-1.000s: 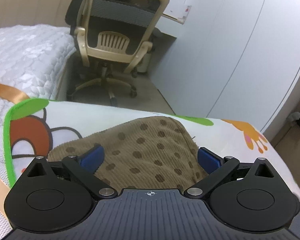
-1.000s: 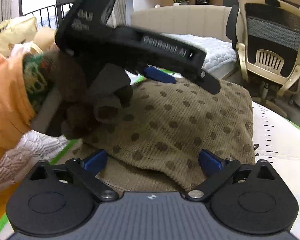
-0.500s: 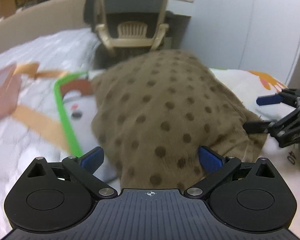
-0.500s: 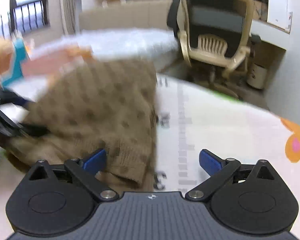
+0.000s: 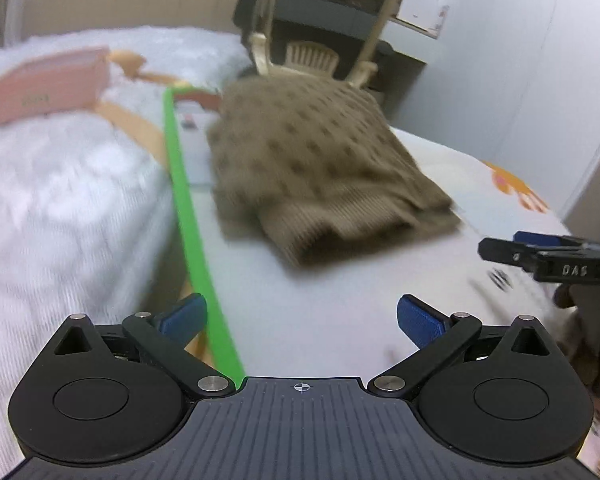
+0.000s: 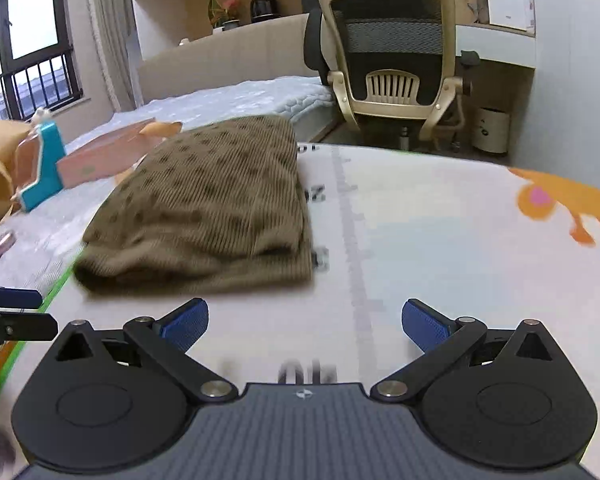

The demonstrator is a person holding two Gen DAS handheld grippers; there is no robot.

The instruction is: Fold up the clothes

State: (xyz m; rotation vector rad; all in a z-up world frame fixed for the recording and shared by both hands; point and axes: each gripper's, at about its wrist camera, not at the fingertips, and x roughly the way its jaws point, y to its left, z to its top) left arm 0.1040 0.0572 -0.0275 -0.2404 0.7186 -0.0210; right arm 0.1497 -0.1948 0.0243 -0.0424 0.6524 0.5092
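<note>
White quilted bedding covers the bed (image 6: 236, 100) behind your work area, and over its near part lies a pale play mat (image 6: 440, 240) with a green border (image 5: 184, 208), printed numerals and an orange cartoon figure (image 6: 568, 204). Beyond the bed's far edge stands a beige-framed office chair (image 6: 396, 52) with a black mesh back, and beside it a small white bin (image 6: 490, 130) on the floor. To your left on the bedding lie a pink box (image 5: 48, 88), a teal object (image 6: 46, 164) and something tan that you cannot make out. Your brown dotted knit garment (image 6: 220, 208) lies folded into a thick bundle on the mat, its left side at the green border, its ribbed edge toward you; nothing rests on it. Your left gripper (image 5: 300, 316) has its jaws spread wide and empty, near the garment but apart from it. Your right gripper (image 6: 304, 320) is likewise released, holding nothing, just short of the ribbed edge.
</note>
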